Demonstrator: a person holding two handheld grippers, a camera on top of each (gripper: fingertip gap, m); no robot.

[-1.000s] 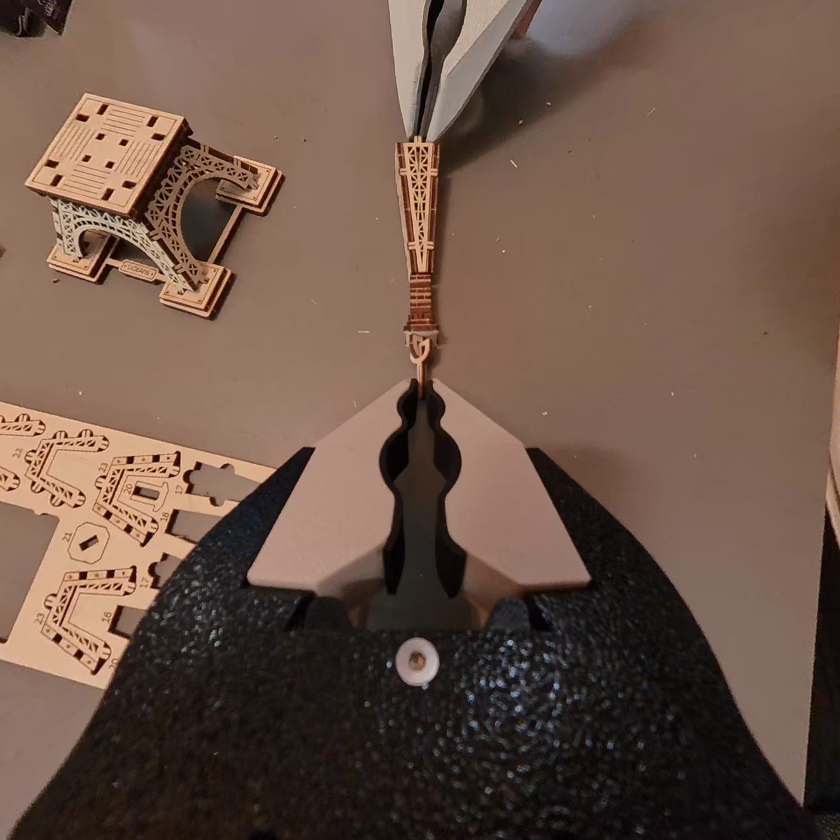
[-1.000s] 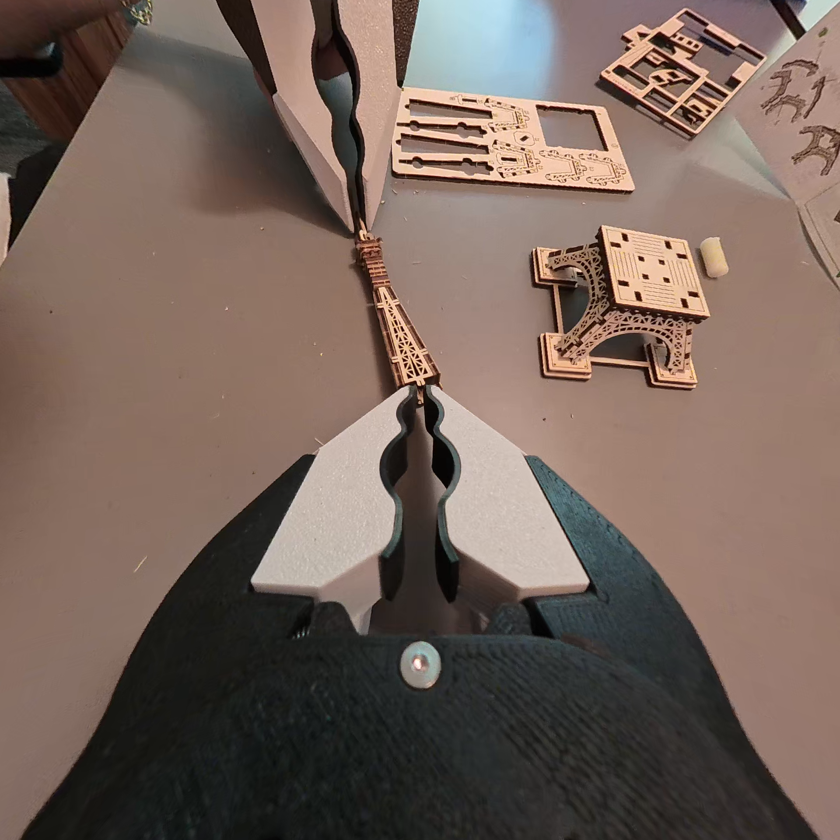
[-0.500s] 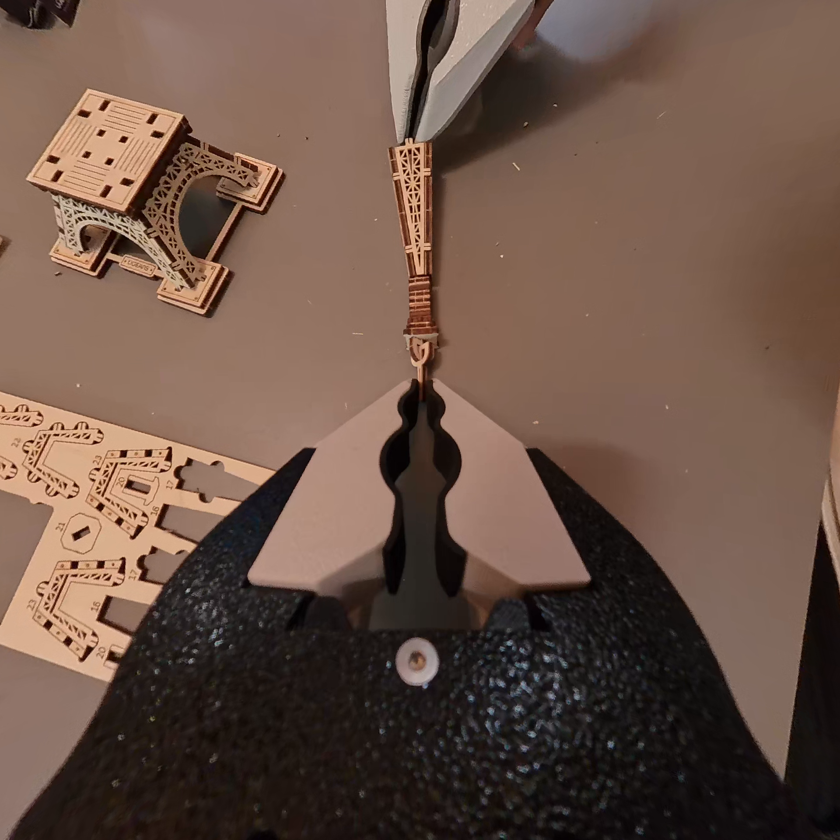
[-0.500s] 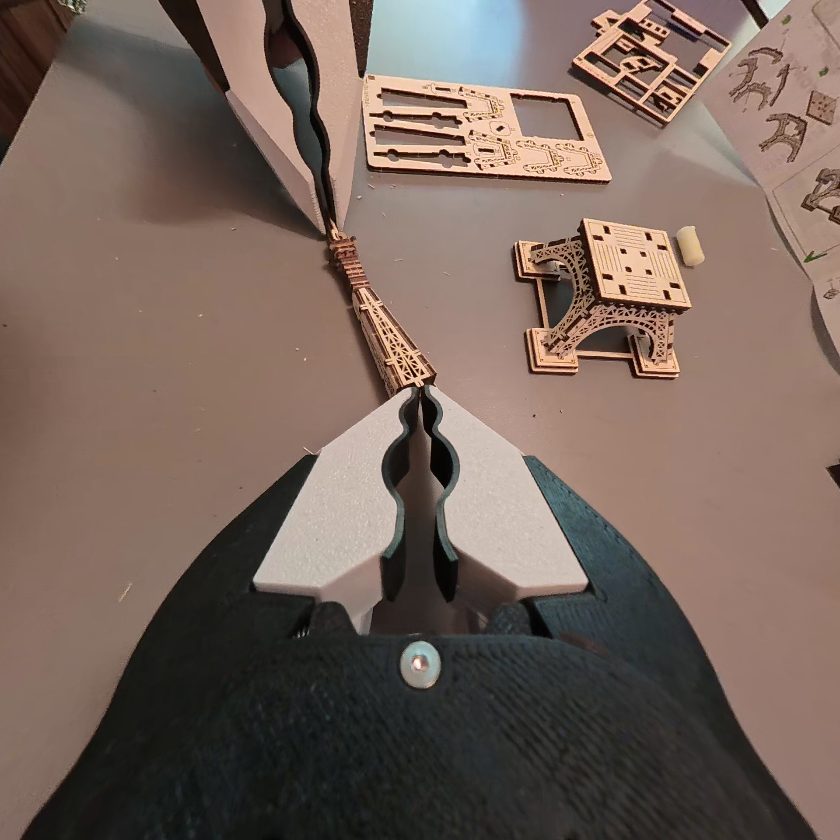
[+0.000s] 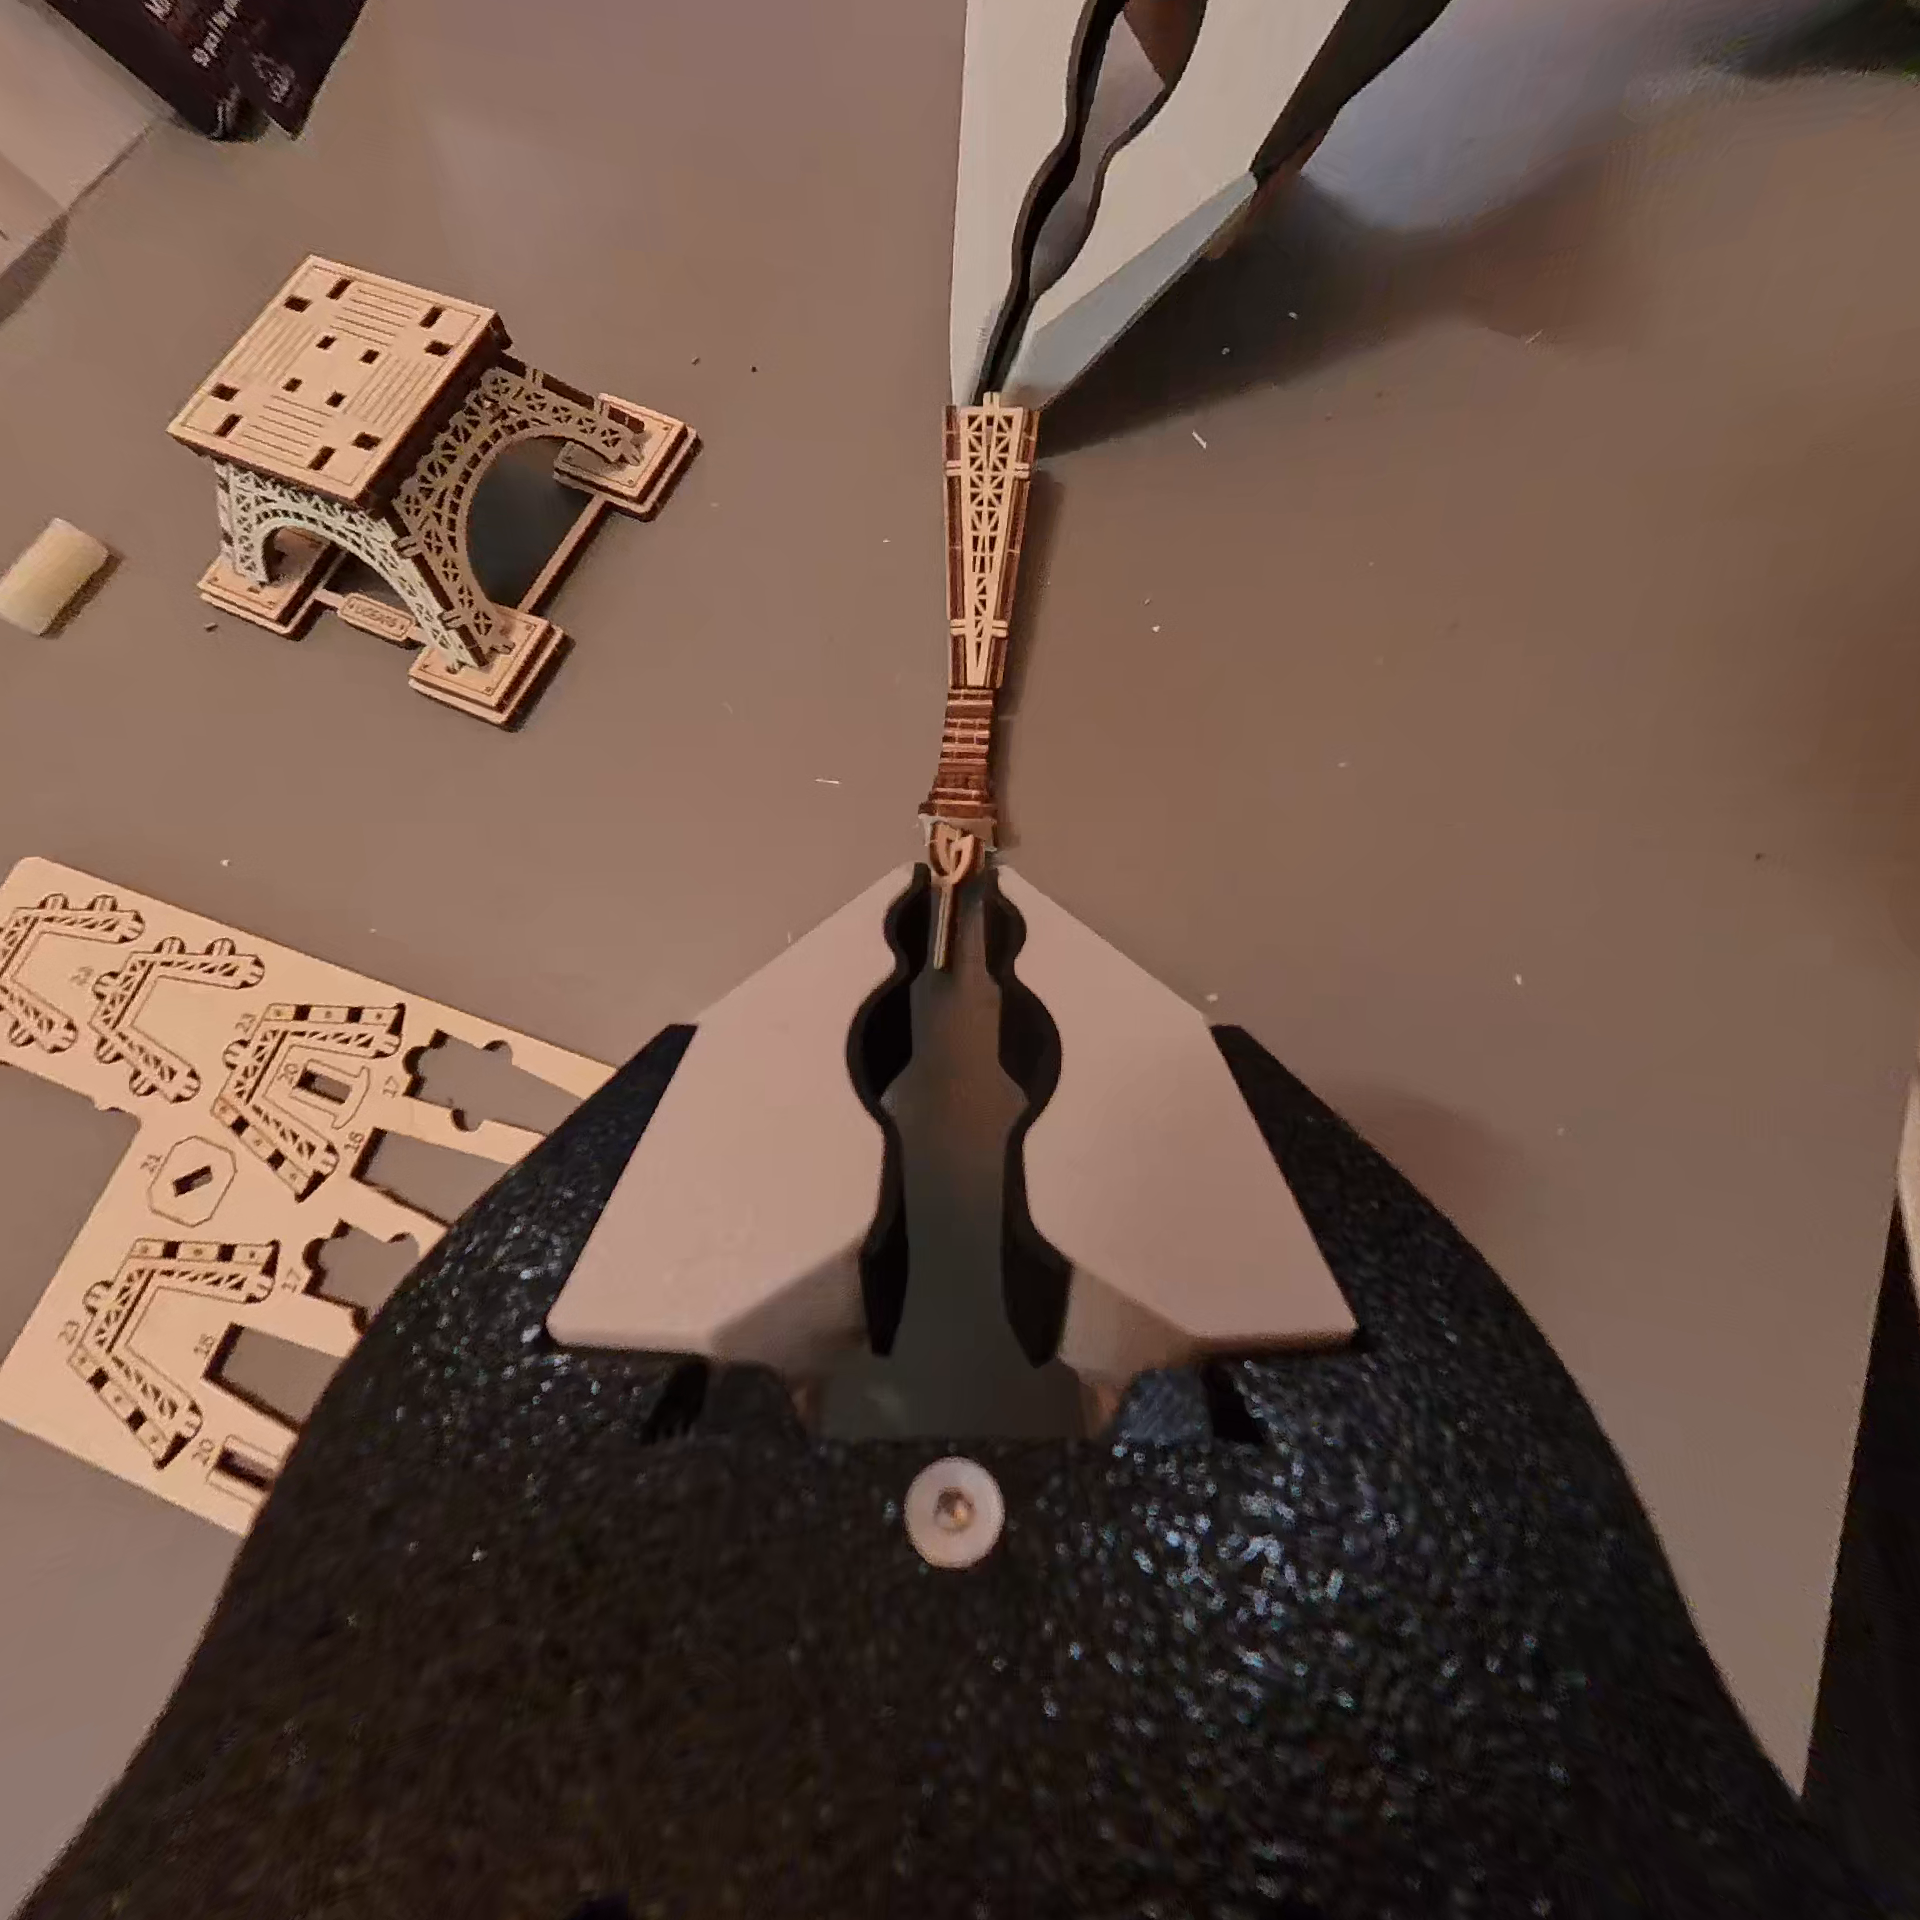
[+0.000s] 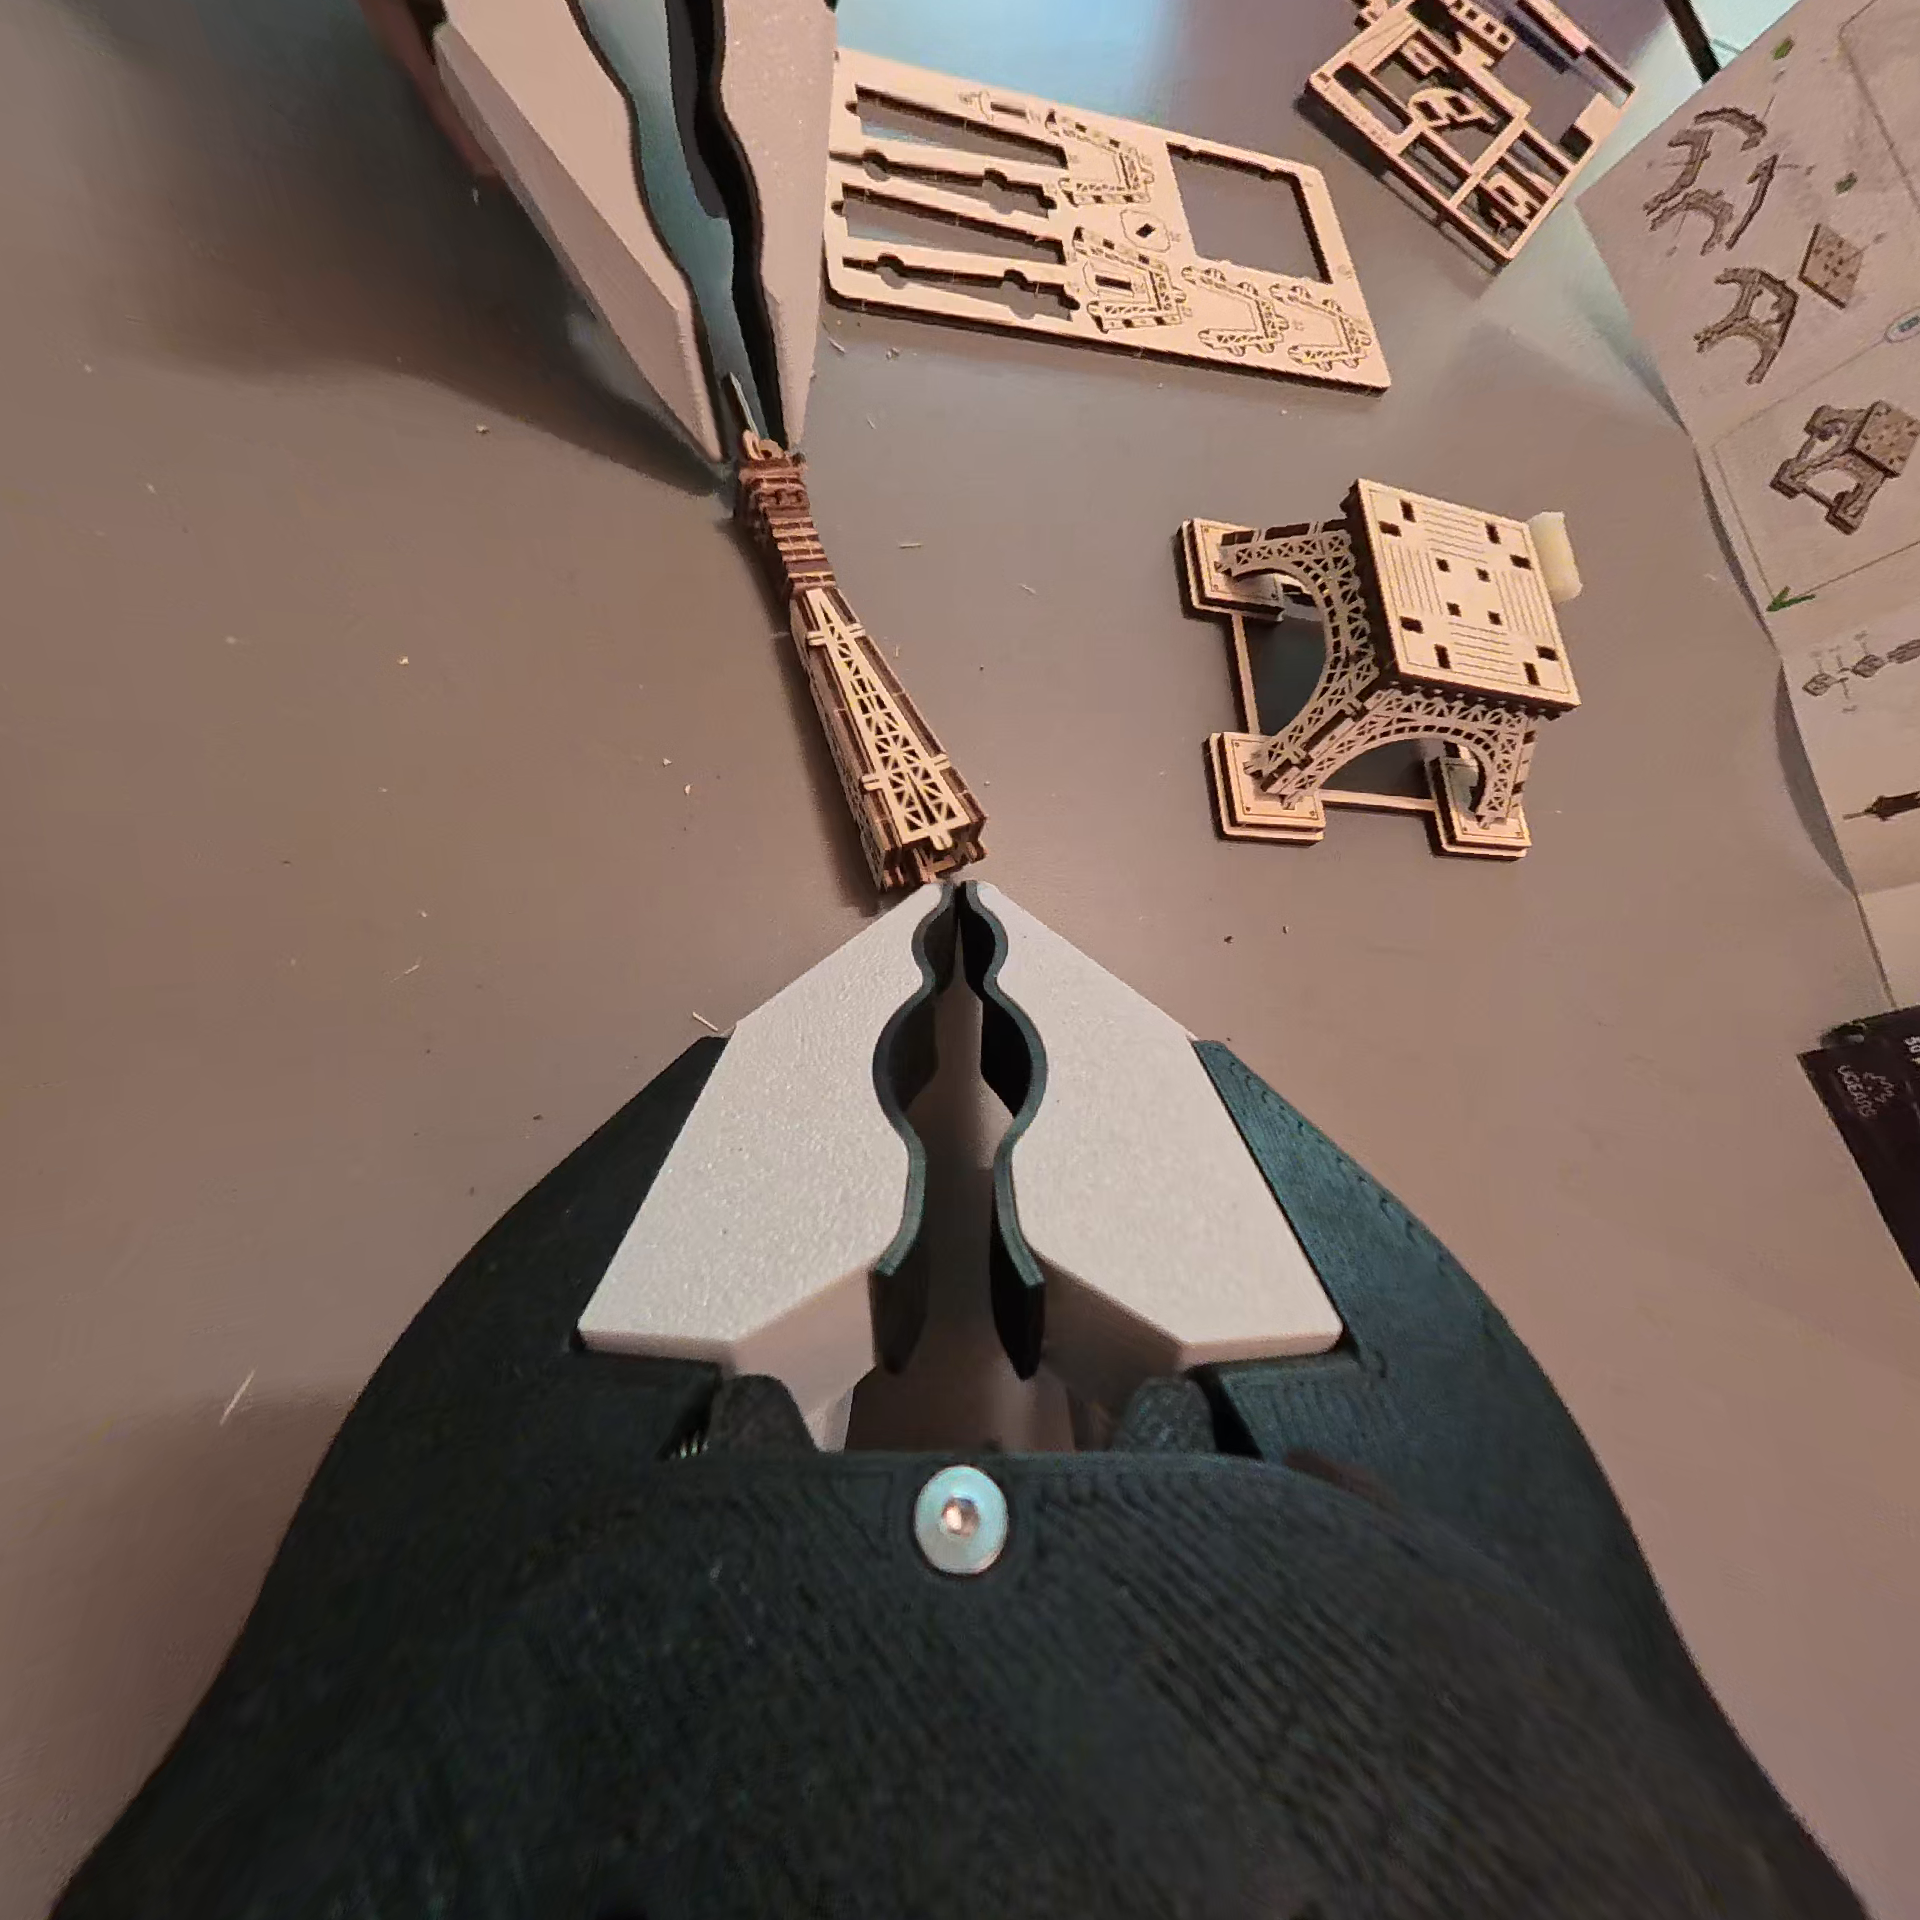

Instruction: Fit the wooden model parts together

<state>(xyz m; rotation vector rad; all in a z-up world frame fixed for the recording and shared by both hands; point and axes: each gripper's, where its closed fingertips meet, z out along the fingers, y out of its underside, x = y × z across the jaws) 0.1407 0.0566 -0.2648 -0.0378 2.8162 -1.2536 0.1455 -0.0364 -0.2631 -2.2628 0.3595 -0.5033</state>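
A slim wooden tower spire [image 5: 982, 561] lies low over the grey table between my two grippers. My left gripper [image 5: 956, 873] is slightly open. The spire's thin antenna sits loose between its tips. My right gripper [image 6: 958, 896] is shut at the spire's wide end [image 6: 914, 821] and seems to pinch a small tab there. Each gripper also shows in the other's view: the right gripper [image 5: 992, 390] and the left gripper [image 6: 753, 426]. The arched wooden tower base [image 5: 395, 468] stands apart on the table and also shows in the right wrist view [image 6: 1434, 644].
A punched-out wooden parts sheet [image 5: 125, 1091] lies near my left gripper and also shows in the right wrist view [image 6: 1101, 260]. A second sheet [image 6: 1455, 114], an instruction paper [image 6: 1787, 312], a small white cylinder [image 5: 47, 577] and a black box [image 5: 229, 62] lie around. The table edge [image 5: 1849, 1455] is to the right. One gripper's finger ends stand about 10 cm off the other's. Left tips and right tips are each some 20 cm from the small white cylinder [image 5: 47, 577].
My left gripper's jaws have parted a little, so the antenna is no longer pinched. The right gripper stays shut at the spire's wide end.
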